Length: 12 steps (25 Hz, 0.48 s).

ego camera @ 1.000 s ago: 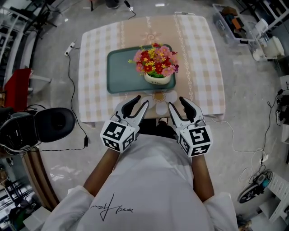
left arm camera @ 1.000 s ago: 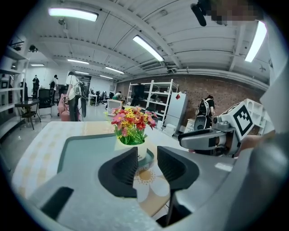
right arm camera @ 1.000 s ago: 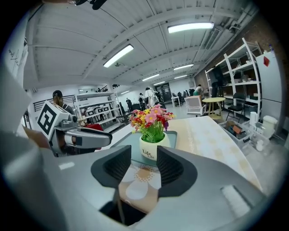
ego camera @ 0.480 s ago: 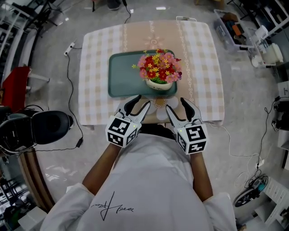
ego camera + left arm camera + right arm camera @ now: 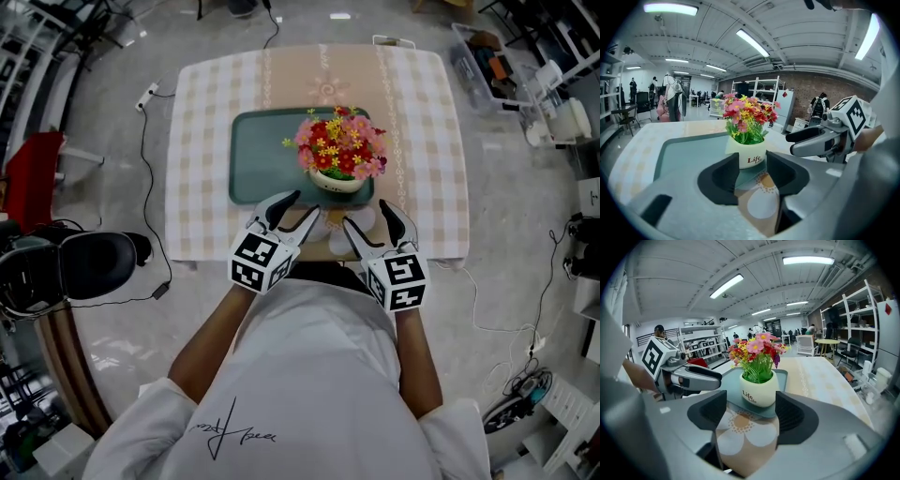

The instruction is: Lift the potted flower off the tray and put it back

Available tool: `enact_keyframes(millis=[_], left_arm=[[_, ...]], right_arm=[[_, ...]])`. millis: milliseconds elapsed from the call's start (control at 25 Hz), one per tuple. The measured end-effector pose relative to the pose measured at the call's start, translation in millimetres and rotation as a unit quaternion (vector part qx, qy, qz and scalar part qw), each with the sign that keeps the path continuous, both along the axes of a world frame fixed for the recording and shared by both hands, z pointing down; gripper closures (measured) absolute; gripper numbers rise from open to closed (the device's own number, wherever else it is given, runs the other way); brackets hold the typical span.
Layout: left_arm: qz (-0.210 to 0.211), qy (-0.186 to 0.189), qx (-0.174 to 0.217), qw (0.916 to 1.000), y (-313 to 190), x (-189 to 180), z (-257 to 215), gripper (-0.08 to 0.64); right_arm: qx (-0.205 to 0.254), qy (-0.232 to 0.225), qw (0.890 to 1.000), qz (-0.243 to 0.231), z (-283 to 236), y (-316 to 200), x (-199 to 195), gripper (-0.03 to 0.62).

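Note:
A potted flower [image 5: 341,150], red, pink and yellow blooms in a white pot [image 5: 746,155] marked "Life", stands at the near right corner of the teal tray [image 5: 267,155] on the checked tablecloth. My left gripper [image 5: 291,212] hovers over the table's near edge, just short of the pot and to its left. My right gripper [image 5: 372,221] hovers beside it, short of the pot and to its right. Both have just been opening and stand open, with nothing between their jaws. In each gripper view the pot [image 5: 759,389] sits beyond the jaws, apart from them.
A flower-print mat [image 5: 740,432] lies on the cloth under the jaws at the table's near edge. A black round seat [image 5: 98,265] and cables are on the floor at left. A plastic bin [image 5: 487,56] stands at the table's far right.
Both grippers have moved forward toward the pot, and their jaws stand wider apart. The pot and tray have not moved on the table.

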State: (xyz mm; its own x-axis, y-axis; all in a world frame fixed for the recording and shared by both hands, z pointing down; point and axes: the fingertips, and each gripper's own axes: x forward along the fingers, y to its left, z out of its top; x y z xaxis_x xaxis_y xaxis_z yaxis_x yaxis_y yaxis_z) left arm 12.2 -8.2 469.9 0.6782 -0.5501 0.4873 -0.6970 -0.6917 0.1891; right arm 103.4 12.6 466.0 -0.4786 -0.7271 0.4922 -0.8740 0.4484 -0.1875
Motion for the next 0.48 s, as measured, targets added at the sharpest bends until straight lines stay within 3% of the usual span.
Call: enact_keyframes(millis=[480], left_arm=[[0.021,-0.02,-0.011,0.9995,-23,3,19,0.324]], right_arm=[[-0.017,0.019,1.0,-0.009,21,-27,-9,0.241]])
